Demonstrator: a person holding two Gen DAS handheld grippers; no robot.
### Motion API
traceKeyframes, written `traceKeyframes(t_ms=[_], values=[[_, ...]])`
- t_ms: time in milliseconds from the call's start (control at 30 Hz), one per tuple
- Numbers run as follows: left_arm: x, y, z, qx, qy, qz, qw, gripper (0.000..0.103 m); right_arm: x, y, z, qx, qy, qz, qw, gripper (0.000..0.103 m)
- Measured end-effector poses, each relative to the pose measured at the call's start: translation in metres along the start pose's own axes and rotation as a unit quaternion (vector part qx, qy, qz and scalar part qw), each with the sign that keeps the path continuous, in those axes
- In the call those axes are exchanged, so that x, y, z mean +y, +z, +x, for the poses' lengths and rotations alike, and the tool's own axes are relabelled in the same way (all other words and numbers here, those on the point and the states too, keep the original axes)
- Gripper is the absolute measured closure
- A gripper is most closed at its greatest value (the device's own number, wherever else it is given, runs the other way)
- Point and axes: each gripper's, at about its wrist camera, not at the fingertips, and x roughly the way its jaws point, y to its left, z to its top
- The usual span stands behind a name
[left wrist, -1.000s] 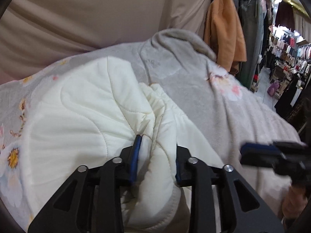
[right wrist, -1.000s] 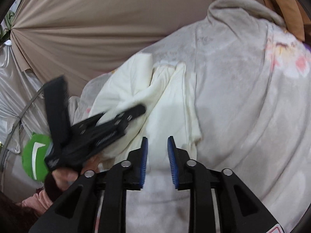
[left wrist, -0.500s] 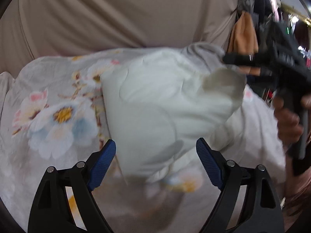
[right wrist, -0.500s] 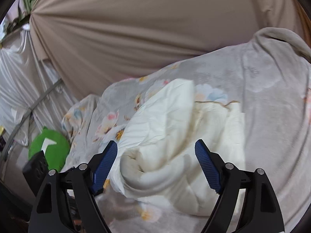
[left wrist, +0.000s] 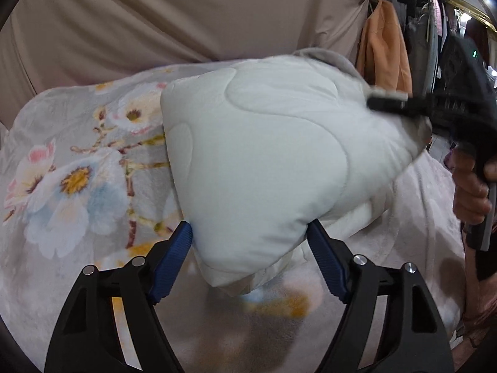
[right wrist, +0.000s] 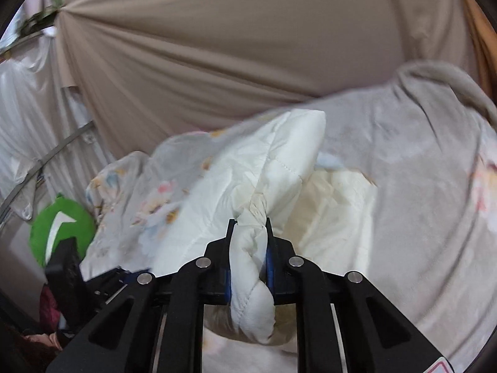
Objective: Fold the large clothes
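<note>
A cream quilted garment (left wrist: pixel 264 161) lies bunched on a grey flowered blanket (left wrist: pixel 71 168). My left gripper (left wrist: pixel 250 248) is open, its blue pads on either side of the garment's near corner, not pinching it. My right gripper (right wrist: pixel 248 227) is shut on a rolled fold of the same garment (right wrist: pixel 251 283) and lifts that edge off the blanket (right wrist: pixel 419 217). In the left wrist view the right gripper (left wrist: pixel 388 102) grips the garment's far right corner, held by a hand (left wrist: pixel 472 192).
A beige curtain (left wrist: pixel 186 15) hangs behind the bed. An orange garment (left wrist: pixel 385 49) and other clothes hang at the right. A green round sign (right wrist: pixel 59 230) stands low at the left. The left gripper's body (right wrist: pixel 77 276) shows at the lower left.
My left gripper let go of the garment and opened wide. My right gripper opened, moved onto the garment's edge and shut on it, lifting it.
</note>
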Motion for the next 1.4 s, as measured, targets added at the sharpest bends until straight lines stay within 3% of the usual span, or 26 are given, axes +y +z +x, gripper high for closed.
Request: traceKeyframes(t_ms=[67,167,267,333,433,500,567,700,833,967,1033,1067,1100,1233,1400], values=[[-0.002,-0.003,0.012,0.017,-0.003,0.0,0.9998,0.028,-0.03,-0.018,0.024,0.032,-0.002,0.031,0.999,0.09],[-0.002,-0.008,0.028,0.04,-0.005,0.0,0.9992,0.028,-0.049,-0.037,0.042,0.047,0.0,0.051,0.998,0.089],[0.012,-0.016,0.046,0.08,-0.043,-0.05,0.9946,0.028,-0.049,-0.04,0.046,0.047,-0.003,0.044,0.998,0.089],[0.018,-0.018,0.044,0.086,-0.063,-0.076,0.9915,0.034,-0.05,-0.04,0.045,0.043,0.009,0.048,0.998,0.088],[0.01,-0.012,0.015,0.061,-0.049,-0.044,0.996,0.038,-0.05,-0.035,0.028,0.03,0.019,0.054,0.998,0.081],[0.011,-0.005,-0.014,0.034,-0.054,-0.036,0.9973,0.037,-0.042,-0.025,0.007,0.004,0.01,0.046,0.999,0.068],[0.014,0.007,-0.044,-0.006,-0.058,-0.031,0.9978,0.033,-0.034,-0.01,-0.015,-0.026,0.004,0.038,0.999,0.061],[0.015,0.05,-0.078,-0.095,-0.017,-0.015,0.9952,0.025,-0.024,0.039,-0.026,-0.049,0.003,0.047,0.998,0.04],[0.011,0.098,-0.052,-0.109,0.006,-0.031,0.9935,0.025,-0.024,0.083,0.007,-0.025,-0.051,0.097,0.994,0.035],[0.007,0.122,-0.008,-0.088,0.029,-0.039,0.9949,0.025,-0.039,0.1,0.074,0.06,-0.088,0.163,0.981,0.035],[0.003,0.122,0.01,-0.076,0.04,-0.037,0.9956,0.025,-0.045,0.093,0.096,0.088,-0.087,0.175,0.977,0.05],[0.001,0.121,0.02,-0.067,0.04,-0.038,0.9962,0.025,-0.047,0.087,0.101,0.086,-0.075,0.173,0.978,0.077],[-0.001,0.117,0.027,-0.059,0.038,-0.037,0.9969,0.025,-0.046,0.082,0.099,0.072,-0.072,0.166,0.981,0.083],[-0.004,0.098,0.053,-0.035,0.039,-0.029,0.9982,0.023,-0.036,0.058,0.075,-0.028,-0.1,0.073,0.992,0.091],[-0.013,0.088,0.06,-0.052,0.04,-0.017,0.9977,0.018,-0.051,0.035,0.096,-0.012,-0.116,0.045,0.992,0.09]])
